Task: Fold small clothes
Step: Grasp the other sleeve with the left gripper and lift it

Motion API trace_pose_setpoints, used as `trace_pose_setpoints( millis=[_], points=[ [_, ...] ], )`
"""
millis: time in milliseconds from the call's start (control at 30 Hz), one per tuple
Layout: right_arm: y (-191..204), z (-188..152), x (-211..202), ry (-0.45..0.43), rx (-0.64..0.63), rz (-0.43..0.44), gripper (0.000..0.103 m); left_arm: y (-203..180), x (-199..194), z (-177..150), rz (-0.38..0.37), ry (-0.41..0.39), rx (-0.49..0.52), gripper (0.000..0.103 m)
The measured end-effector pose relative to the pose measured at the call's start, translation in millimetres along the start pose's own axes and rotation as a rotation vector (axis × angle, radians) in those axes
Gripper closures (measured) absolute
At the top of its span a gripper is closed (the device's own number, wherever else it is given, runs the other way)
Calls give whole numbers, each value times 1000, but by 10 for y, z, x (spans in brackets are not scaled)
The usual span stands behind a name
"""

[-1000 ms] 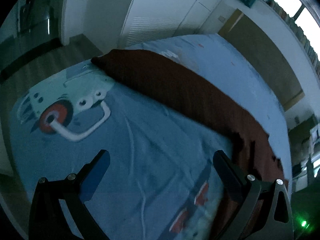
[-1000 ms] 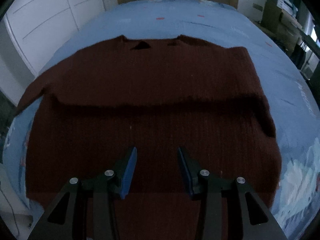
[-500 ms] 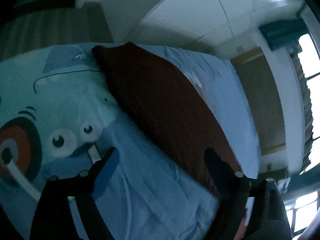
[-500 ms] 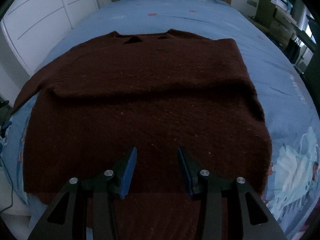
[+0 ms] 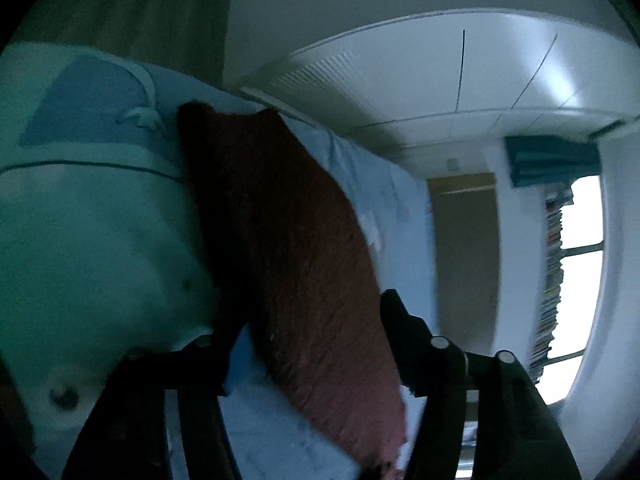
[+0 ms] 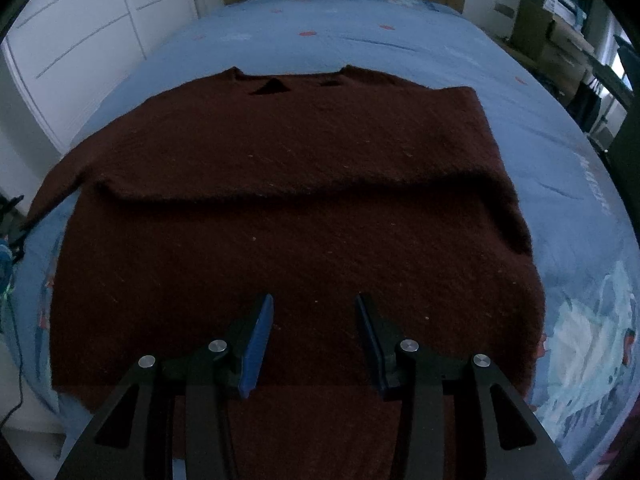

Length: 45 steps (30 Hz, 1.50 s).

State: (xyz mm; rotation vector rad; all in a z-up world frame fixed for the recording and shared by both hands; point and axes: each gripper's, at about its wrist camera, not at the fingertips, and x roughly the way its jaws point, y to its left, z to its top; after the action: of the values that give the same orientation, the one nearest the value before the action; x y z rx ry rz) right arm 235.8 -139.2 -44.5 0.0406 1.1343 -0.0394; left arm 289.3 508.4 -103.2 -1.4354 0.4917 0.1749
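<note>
Swinging low and tilting since 1 second ago, the left gripper (image 5: 308, 344) now straddles the side edge of the maroon sweater (image 6: 288, 216), its 2 fingers parted and gripping nothing, probably lining up a pinch for a fold. Above the hem, the right gripper (image 6: 314, 340) hovers, fingers likewise apart and empty. Fuzzy, ribbed knit lies flat on the blue printed bedsheet (image 6: 560, 128), sleeves already folded across the chest.
</note>
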Motion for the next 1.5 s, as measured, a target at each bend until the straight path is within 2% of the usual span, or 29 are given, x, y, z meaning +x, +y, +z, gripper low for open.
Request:
trace_pose_setpoints(
  millis=[200, 367, 467, 700, 900, 1167, 1500],
  points=[
    [14, 0, -16, 1, -6, 3, 59, 162, 138, 183, -98, 1, -90, 70],
    [-11, 12, -33, 1, 10, 12, 59, 190, 271, 340, -96, 6, -121, 86],
    [-33, 15, -54, -3, 15, 9, 59, 169, 300, 377, -87, 0, -121, 92],
    [-80, -21, -73, -9, 26, 21, 59, -66, 423, 320, -93, 2, -77, 96],
    [-178, -44, -112, -20, 52, 36, 59, -289, 428, 175, -133, 22, -64, 96],
    [-376, -112, -206, -51, 90, 48, 59, -714, 490, -174, -194, 71, -52, 96],
    [-694, -262, -409, -93, 111, 38, 59, -1460, 731, -902, -298, 212, 6, 96]
  ],
)
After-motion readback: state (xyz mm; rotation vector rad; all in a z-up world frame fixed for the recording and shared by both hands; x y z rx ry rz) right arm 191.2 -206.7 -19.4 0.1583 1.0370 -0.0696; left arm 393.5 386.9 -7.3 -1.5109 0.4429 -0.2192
